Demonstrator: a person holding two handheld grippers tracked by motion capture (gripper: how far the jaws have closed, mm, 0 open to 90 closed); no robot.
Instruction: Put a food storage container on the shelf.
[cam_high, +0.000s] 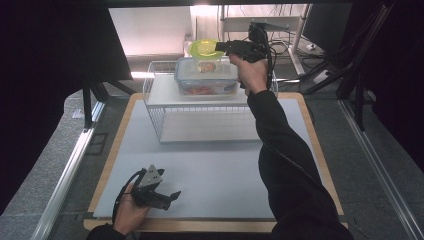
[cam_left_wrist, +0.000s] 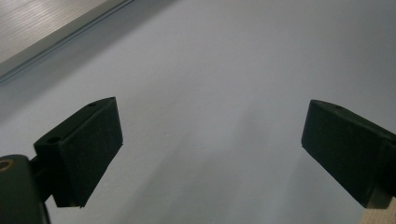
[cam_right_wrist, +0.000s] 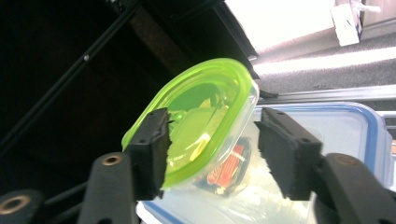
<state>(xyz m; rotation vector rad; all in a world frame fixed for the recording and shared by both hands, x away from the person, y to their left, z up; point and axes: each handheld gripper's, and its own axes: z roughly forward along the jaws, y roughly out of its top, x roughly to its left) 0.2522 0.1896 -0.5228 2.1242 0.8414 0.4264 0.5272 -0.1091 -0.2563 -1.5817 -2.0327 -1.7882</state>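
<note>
Tilting between the parted jaws of the right gripper (cam_right_wrist: 212, 154), the green-lidded tub (cam_right_wrist: 196, 121) blocks the larger blue-rimmed box (cam_right_wrist: 350, 140) beneath, while the left gripper (cam_left_wrist: 210, 154) gapes empty.

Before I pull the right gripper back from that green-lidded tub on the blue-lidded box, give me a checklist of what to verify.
1. Right gripper jaws off the green-lidded tub: not ok. One pad seems to touch its rim; the other stands apart.
2. Tub sitting flat on the blue-lidded box: not ok; it leans, tilted, in the right gripper view.
3. Box seated on the wire rack: ok.
4. Tub lid closed: cannot tell.
5. Left gripper out of the way: ok; open over the bare mat, nothing between its jaws.
</note>
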